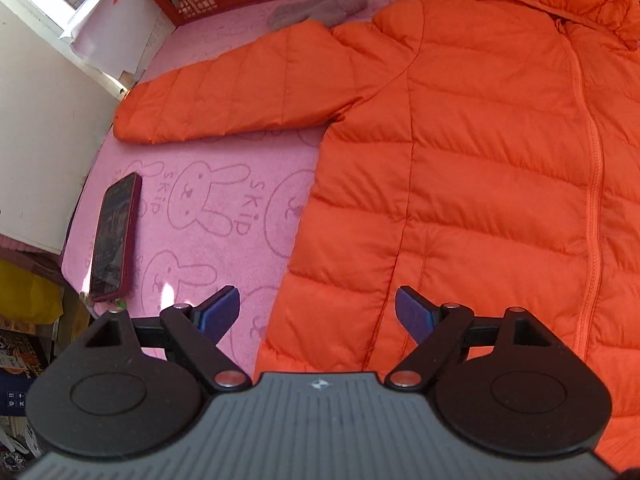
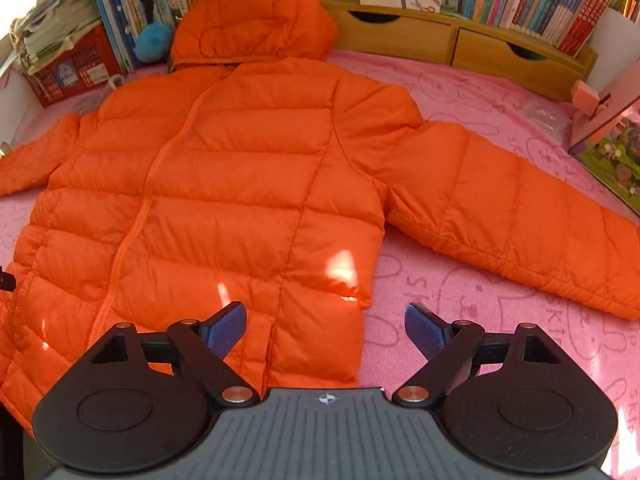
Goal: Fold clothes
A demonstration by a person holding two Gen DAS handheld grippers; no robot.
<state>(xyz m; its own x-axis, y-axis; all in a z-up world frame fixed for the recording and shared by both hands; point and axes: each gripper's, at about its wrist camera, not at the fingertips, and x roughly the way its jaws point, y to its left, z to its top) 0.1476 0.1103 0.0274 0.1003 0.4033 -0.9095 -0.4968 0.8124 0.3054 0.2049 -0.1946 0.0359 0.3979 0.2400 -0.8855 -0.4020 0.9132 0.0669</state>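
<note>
With the orange jacket [image 2: 224, 184] spread flat and zipped on the pink blanket [image 1: 208, 216], sleeves out, you hold the left hand-held gripper [image 1: 316, 314] and right hand-held gripper [image 2: 326, 326] spread wide, empty, over its hem corners, apparently ready to fold.

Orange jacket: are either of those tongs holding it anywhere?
No. Both the left tongs and right tongs are open above the orange jacket, gripping nothing.

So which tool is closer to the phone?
Left. The left tool hangs over the jacket's bottom edge, with the phone just to its left. The right tool is at the jacket's other bottom corner.
</note>
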